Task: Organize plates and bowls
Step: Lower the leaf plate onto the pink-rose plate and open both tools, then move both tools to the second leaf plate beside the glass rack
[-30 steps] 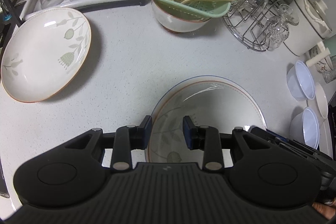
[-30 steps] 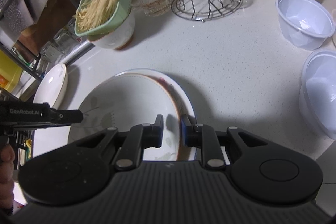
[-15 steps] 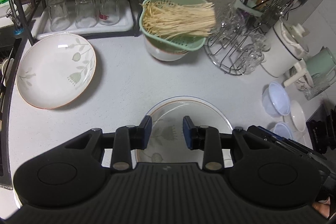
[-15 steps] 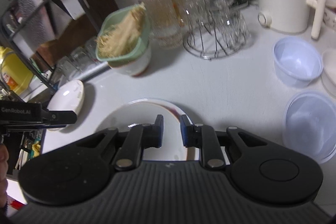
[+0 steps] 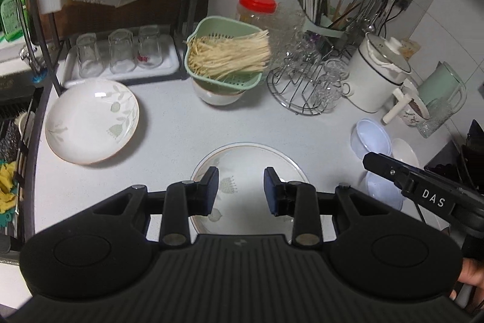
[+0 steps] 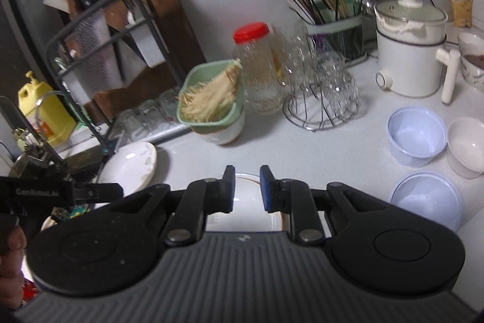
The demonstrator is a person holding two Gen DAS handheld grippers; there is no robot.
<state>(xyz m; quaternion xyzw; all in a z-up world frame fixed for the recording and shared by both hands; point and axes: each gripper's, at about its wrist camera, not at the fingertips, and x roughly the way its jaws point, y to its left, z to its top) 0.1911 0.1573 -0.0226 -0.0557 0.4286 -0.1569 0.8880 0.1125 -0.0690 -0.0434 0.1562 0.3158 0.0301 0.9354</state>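
Below both pairs of tongs, on the pale countertop (image 5: 169, 123), sits a leaf-patterned plate (image 5: 251, 168) with a brown rim, and it looks to be nested on a second dish whose edge peeks out around it. The left gripper (image 5: 241, 191) hangs above that plate with its jaws parted and nothing between them; the pads touch nothing. The right gripper (image 6: 245, 189) hangs over the same plate (image 6: 246, 182) from the other side, its jaws only narrowly apart, likewise empty and clear of the rim.

Off to the left of the left tongs, well apart from them, lies a second leaf-patterned plate (image 5: 92, 121), flat on the counter close to the sink edge. Beyond the tongs, further back, a green colander (image 5: 224, 56) heaped with pale noodle-like strands rests on top of a white bowl (image 5: 219, 96). To the right of that stands a wire rack (image 5: 299, 93) hung with glass cups, then a white pot (image 5: 378, 74) with a lid.

To the right of the right tongs are three small bowls near one another: two bluish translucent ones (image 6: 416, 135) (image 6: 426, 199), one behind the other, and a white one (image 6: 467, 146) just beside the farther of them. Behind the colander a red-lidded jar (image 6: 257, 65) stands upright, and three upturned glasses (image 5: 119, 53) sit on a white tray under the black rack.
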